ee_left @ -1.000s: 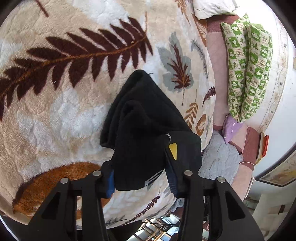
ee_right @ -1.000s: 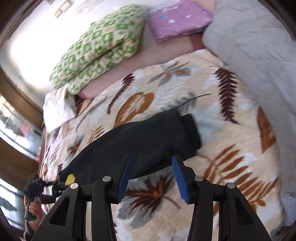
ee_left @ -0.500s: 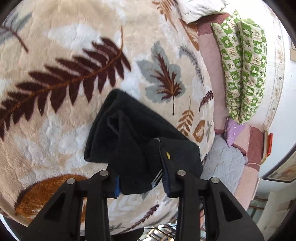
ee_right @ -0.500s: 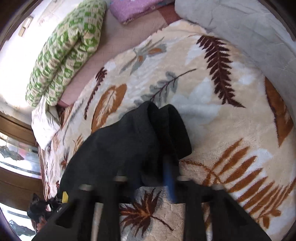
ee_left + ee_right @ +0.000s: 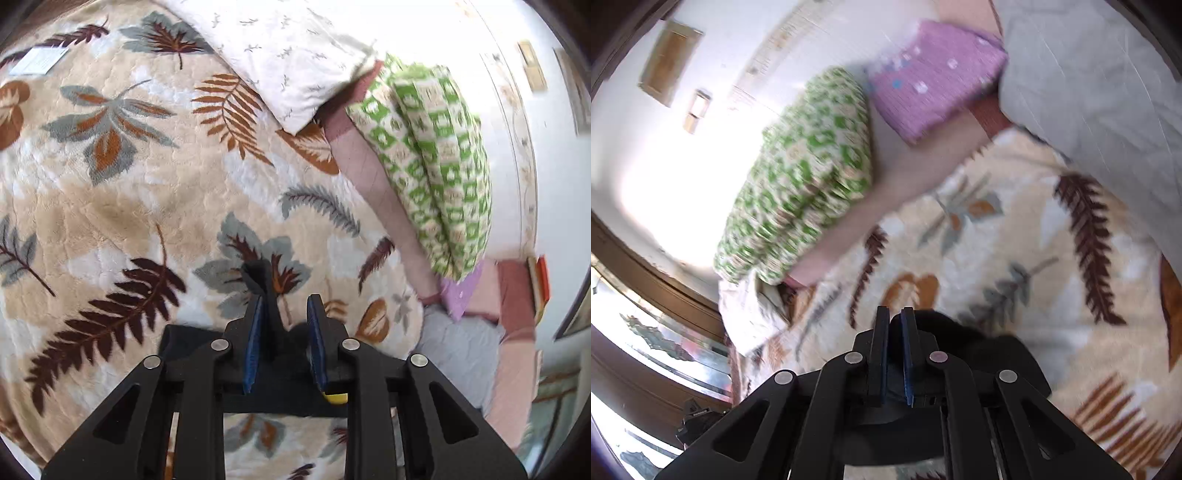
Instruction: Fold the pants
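The black pants [image 5: 273, 325] hang between the blue pads of my left gripper [image 5: 284, 306]; a fold of the cloth sticks up past the fingertips and the rest drops below, over the leaf-print blanket [image 5: 129, 206]. The jaws stand partly apart with the cloth against the left pad. In the right wrist view my right gripper [image 5: 894, 314] is nearly shut, with the black pants [image 5: 979, 343] bunched between and behind its fingers, lifted above the blanket [image 5: 1034, 258].
A white pillow [image 5: 288, 55], a green checked quilt [image 5: 436, 155], a purple folded cloth [image 5: 934, 70] and a grey cover [image 5: 1089, 74] lie along the bed's far side. A wall stands behind them.
Both grippers have risen and tilted up with the pants. The right gripper went from open above the pants to closed on them. The pants now hang below both cameras, mostly hidden.
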Action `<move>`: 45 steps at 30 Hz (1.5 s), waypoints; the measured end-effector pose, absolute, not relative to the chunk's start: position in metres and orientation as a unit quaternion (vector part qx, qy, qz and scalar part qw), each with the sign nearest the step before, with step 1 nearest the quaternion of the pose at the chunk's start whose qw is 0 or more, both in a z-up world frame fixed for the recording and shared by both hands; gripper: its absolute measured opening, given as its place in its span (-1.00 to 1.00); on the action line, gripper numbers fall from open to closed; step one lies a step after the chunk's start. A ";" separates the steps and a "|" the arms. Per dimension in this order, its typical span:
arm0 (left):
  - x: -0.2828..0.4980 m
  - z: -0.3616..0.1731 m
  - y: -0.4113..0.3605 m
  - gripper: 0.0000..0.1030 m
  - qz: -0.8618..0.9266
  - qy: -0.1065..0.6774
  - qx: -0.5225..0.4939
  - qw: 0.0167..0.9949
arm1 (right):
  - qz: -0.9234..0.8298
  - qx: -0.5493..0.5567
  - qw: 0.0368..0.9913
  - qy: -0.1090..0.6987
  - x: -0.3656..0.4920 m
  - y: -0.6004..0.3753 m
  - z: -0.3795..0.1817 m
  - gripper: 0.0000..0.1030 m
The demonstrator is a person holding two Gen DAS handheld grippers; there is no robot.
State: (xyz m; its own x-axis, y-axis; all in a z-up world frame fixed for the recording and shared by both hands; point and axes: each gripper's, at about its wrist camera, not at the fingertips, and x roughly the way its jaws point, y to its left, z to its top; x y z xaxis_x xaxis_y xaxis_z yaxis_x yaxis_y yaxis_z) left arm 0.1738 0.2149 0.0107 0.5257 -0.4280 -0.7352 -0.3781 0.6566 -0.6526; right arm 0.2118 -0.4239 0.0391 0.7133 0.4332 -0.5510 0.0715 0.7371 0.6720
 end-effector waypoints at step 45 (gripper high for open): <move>0.127 -0.058 0.238 -0.07 -0.065 0.554 -0.435 0.707 | 0.103 0.583 0.607 0.530 0.157 -0.145 -0.124 -0.13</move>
